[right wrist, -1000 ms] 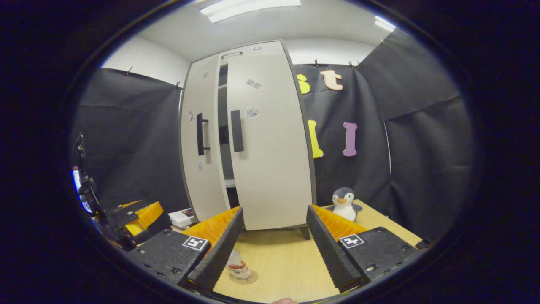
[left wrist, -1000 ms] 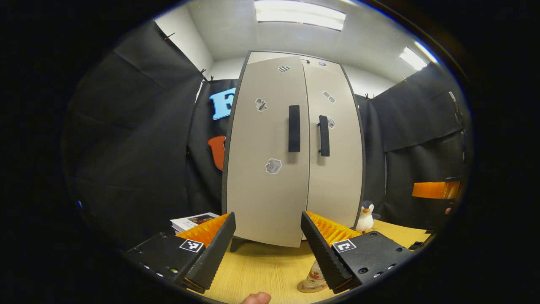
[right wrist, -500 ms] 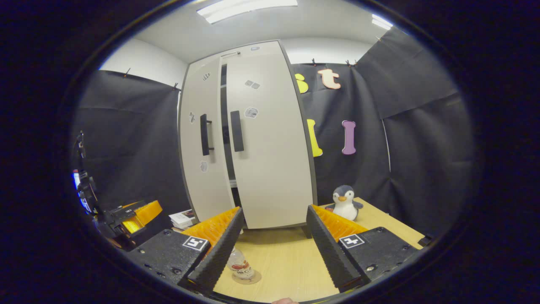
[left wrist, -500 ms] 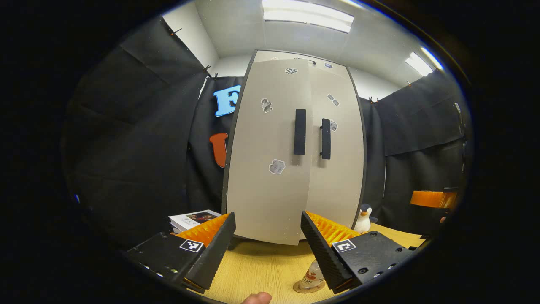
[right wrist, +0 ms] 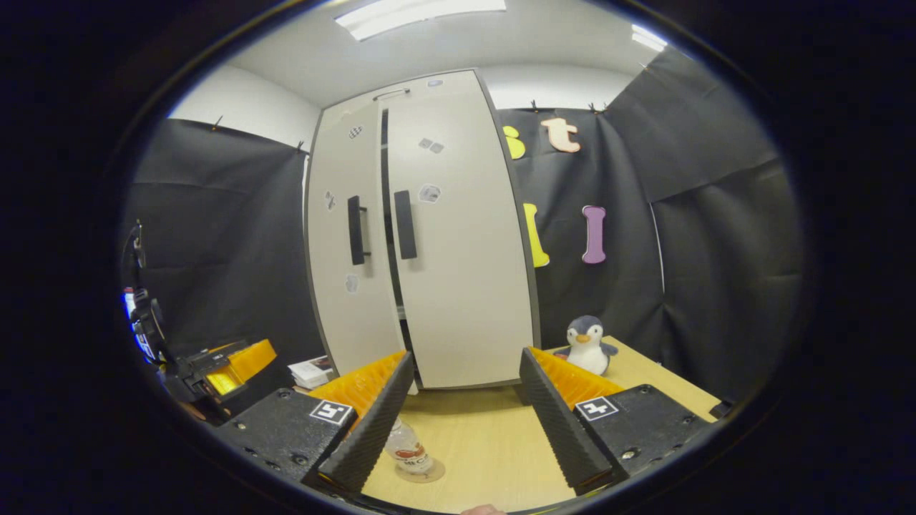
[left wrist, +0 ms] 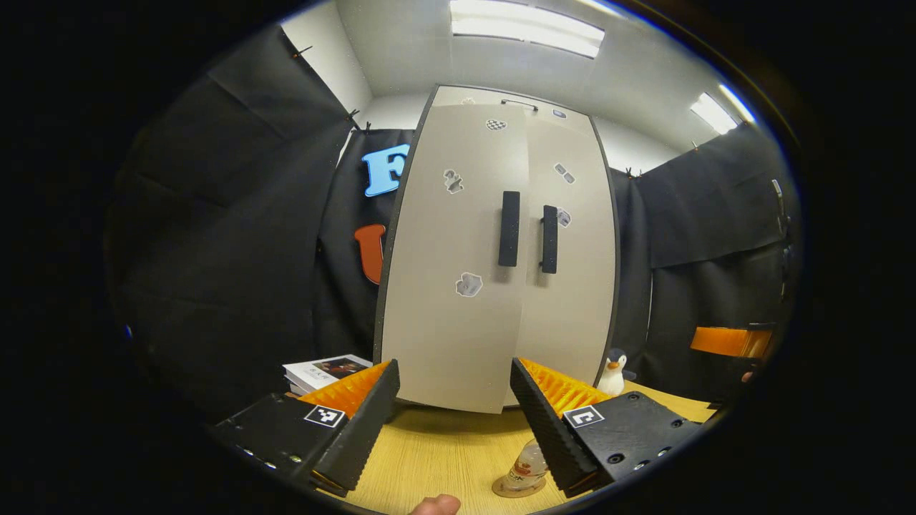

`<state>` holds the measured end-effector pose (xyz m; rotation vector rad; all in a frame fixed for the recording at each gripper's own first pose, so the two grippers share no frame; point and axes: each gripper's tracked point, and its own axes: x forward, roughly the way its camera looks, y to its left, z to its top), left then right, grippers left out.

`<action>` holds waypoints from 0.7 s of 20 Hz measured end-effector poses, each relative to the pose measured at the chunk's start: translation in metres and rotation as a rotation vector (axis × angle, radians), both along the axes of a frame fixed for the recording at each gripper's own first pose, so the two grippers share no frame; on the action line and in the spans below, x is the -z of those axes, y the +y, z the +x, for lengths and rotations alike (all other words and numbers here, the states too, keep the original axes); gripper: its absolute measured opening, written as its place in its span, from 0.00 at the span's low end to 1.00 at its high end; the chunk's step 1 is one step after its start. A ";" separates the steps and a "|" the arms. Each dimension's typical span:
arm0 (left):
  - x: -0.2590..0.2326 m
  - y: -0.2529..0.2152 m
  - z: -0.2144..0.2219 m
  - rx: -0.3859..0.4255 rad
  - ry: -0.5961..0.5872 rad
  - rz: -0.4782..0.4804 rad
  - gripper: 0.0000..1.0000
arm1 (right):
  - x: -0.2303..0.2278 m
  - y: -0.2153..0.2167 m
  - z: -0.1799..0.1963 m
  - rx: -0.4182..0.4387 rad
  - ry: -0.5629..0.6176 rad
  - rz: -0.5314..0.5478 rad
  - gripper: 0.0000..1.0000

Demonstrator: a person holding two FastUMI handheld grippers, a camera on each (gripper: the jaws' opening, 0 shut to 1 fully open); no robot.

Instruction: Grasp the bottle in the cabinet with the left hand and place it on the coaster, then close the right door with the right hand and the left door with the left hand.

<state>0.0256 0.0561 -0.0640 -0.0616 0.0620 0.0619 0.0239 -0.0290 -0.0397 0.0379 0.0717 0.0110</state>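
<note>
Bottle [right wrist: 406, 449]: upright on coaster [right wrist: 427, 472], on wooden table [right wrist: 486, 458] before cabinet [left wrist: 494, 286]. Left gripper [left wrist: 452, 415] and right gripper [right wrist: 464, 415]: fingers spread wide, holding nothing. Left door [right wrist: 351, 236]: a narrow gap from shut.

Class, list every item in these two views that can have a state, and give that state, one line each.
Left door: slightly ajar, narrow gap.
Right door: closed.
Bottle: upright on the coaster.
Left gripper: open, holding nothing.
Right gripper: open, holding nothing.
Penguin toy: upright on the table.
</note>
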 end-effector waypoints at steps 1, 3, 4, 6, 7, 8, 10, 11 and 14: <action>0.001 0.001 0.000 -0.001 -0.001 0.000 0.95 | 0.000 0.000 0.000 -0.001 -0.001 0.001 0.98; 0.002 0.002 0.001 -0.002 -0.002 0.003 0.99 | 0.001 0.000 0.000 0.001 0.000 0.000 0.98; 0.002 0.003 0.001 -0.005 0.000 0.007 0.99 | 0.000 0.001 0.000 0.000 -0.002 -0.001 0.98; 0.002 0.004 0.001 -0.009 0.000 0.007 0.91 | -0.001 0.002 0.002 -0.004 -0.006 0.001 0.98; 0.001 0.005 0.001 -0.009 -0.002 0.006 0.95 | -0.001 0.003 0.002 -0.005 -0.007 0.002 0.98; 0.001 0.005 0.001 -0.010 -0.003 0.006 0.91 | -0.001 0.003 0.002 -0.005 -0.007 0.002 0.98; 0.001 0.006 0.002 -0.009 -0.003 0.009 0.99 | -0.001 0.003 0.001 -0.005 -0.005 0.004 0.98; 0.002 0.005 0.001 -0.008 0.001 0.008 0.95 | 0.001 0.004 0.001 -0.006 -0.003 0.004 0.98; 0.002 0.004 0.002 -0.005 0.003 0.003 0.99 | 0.000 0.003 0.001 -0.004 -0.003 0.005 0.98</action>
